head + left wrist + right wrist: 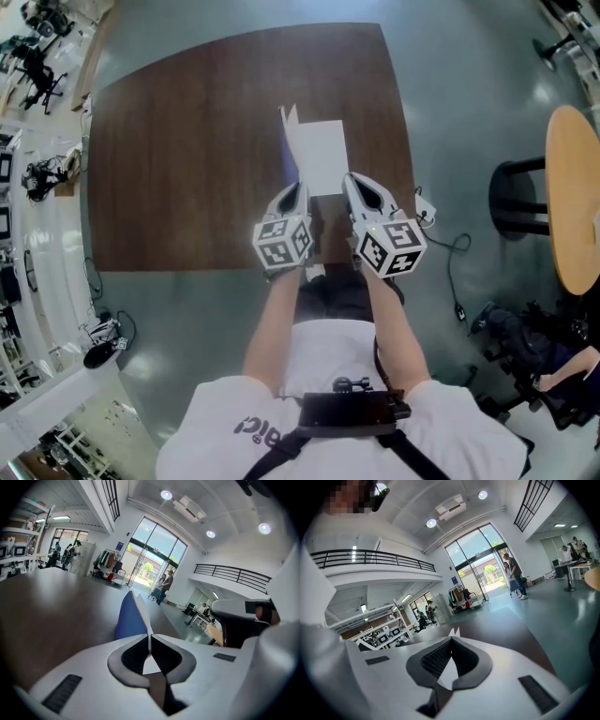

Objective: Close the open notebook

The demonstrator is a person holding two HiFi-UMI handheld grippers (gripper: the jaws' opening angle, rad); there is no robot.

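pinching a notebook (321,152) leaf over the brown table (187,141) are the left gripper (301,188) jaws; right gripper (350,180) jaws closed.

The notebook (322,155) has white pages and a blue cover; the table (187,159) is dark brown wood-grain.
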